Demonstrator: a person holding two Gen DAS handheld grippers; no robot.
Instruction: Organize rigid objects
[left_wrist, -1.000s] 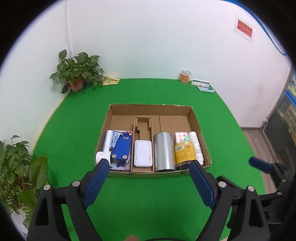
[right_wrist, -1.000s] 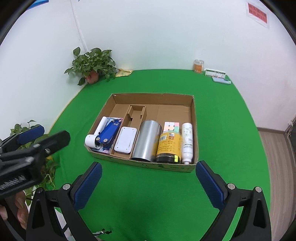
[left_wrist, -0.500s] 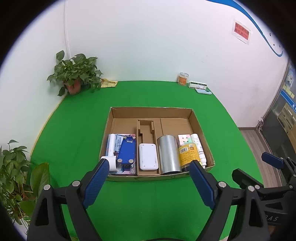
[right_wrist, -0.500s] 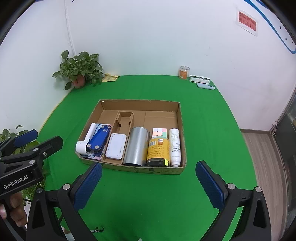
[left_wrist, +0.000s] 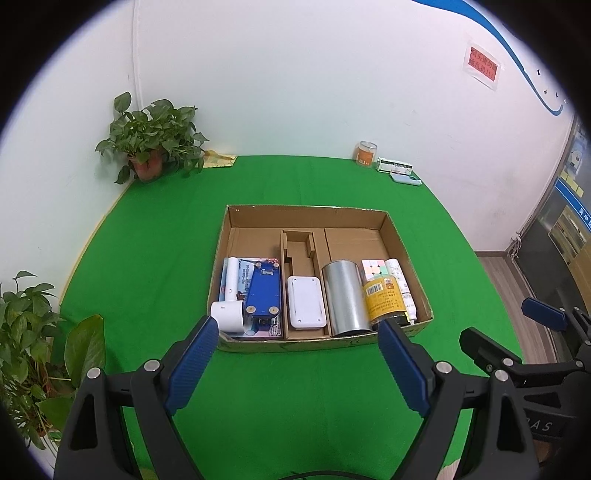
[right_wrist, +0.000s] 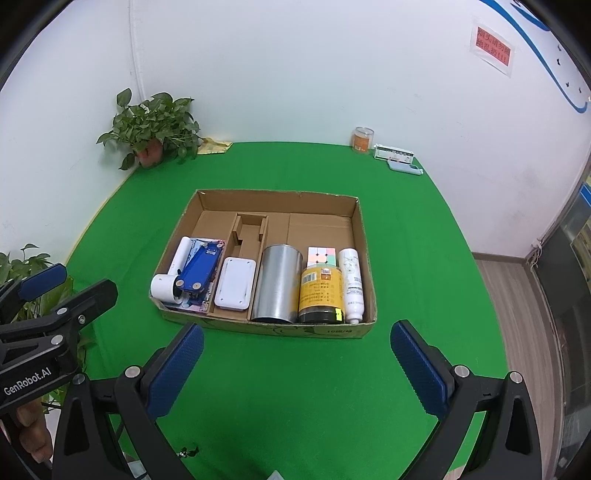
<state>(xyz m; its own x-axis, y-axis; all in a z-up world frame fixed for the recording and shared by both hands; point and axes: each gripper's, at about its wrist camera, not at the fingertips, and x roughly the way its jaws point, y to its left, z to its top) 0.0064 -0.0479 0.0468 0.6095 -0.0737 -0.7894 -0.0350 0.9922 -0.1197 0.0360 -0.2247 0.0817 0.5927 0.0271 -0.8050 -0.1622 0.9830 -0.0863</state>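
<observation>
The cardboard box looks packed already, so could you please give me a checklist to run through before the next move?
1. Left claw open and empty: ok.
2. Right claw open and empty: ok.
3. Cardboard box flat on the green table: ok.
4. Metal can, yellow jar, white bottle and blue board inside the box: ok.
5. Loose items left on the cloth near the box: none seen, ok.
6. Items wedged firmly: cannot tell.

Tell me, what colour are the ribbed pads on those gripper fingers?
Dark blue pads on black fingers, clearest in the right wrist view.
</observation>
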